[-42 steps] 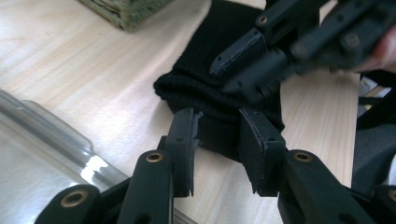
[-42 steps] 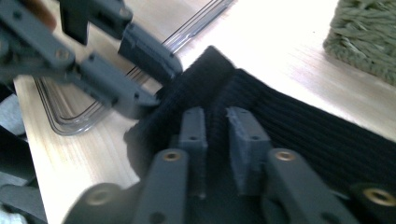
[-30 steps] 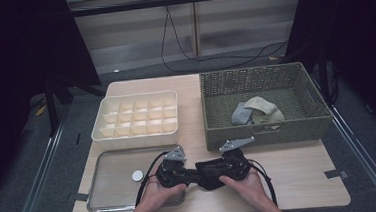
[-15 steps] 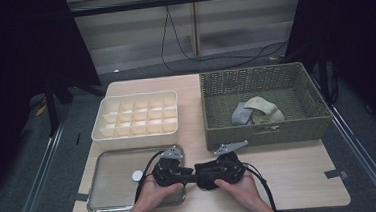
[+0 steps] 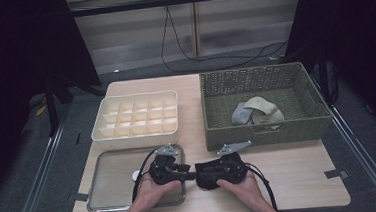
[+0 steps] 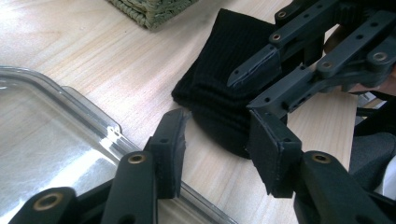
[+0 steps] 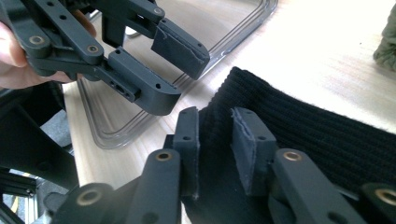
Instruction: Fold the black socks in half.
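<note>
A black ribbed knit cloth [image 5: 212,180] lies on the wooden table near its front edge, just right of a clear tray [image 5: 94,185]. My two grippers face each other over it. In the left gripper view the cloth [image 6: 215,93] has its near edge just ahead of my left gripper [image 6: 219,149], whose jaws stand apart and have just been opening; no pad presses on it. In the right gripper view my right gripper [image 7: 217,144] hangs over the cloth [image 7: 317,135], its jaws also just opening, with a gap between the pads. The left gripper [image 7: 163,65] shows open there too.
A white compartment box [image 5: 137,134] stands behind the tray. A woven basket [image 5: 263,132] at the right holds grey and beige cloths [image 5: 256,112]. A small white round thing [image 5: 136,176] lies on the tray by the left hand. Bare wood stretches right of the hands.
Both hands and the black cloth keep nearly the same place at the table's front edge. No clear shift shows from above.
</note>
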`<state>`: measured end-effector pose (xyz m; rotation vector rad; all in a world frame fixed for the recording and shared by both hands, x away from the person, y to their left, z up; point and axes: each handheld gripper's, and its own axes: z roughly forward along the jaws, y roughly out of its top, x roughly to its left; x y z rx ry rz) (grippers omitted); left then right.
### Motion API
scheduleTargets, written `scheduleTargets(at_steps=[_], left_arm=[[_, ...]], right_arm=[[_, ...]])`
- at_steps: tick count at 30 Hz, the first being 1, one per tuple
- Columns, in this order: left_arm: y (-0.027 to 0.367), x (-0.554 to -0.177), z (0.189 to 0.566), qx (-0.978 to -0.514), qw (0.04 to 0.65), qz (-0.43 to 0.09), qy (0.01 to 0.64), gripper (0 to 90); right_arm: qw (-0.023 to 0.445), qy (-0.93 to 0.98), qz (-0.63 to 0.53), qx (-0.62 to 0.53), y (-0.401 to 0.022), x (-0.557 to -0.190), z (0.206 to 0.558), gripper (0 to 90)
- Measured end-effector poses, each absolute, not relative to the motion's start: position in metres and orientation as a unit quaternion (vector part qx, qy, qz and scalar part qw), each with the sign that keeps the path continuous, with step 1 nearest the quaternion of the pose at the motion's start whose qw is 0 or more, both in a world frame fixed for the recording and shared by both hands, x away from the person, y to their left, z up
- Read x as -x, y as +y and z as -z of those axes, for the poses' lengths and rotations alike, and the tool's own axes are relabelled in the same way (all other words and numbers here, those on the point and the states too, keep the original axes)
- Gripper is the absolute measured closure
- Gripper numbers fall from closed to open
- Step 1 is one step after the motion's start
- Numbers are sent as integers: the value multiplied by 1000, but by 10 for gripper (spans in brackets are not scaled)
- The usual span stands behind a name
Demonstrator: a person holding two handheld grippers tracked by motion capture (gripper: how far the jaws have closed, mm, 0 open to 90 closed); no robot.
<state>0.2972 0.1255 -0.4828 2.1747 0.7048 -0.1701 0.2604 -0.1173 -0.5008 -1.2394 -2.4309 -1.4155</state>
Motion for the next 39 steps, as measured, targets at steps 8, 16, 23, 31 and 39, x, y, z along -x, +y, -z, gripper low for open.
scheduleTargets(at_steps=[8,16,23,31,39], left_arm=[[127,-295,480,-856,427,71,282,540],[129,-295,476,-848,442,69,283,550],[129,-295,473,-847,449,68,277,600],[116,-296,467,-849,456,67,260,658],[95,-296,468,-851,458,77,245,691]], right_arm=[[24,-789,469,396,-126,-256,490,572],[16,-784,473,401,-137,-256,483,503],[5,-785,467,407,-142,-253,476,459],[-13,-786,450,424,-166,-249,470,509],[-31,-775,444,448,-195,-240,469,536]])
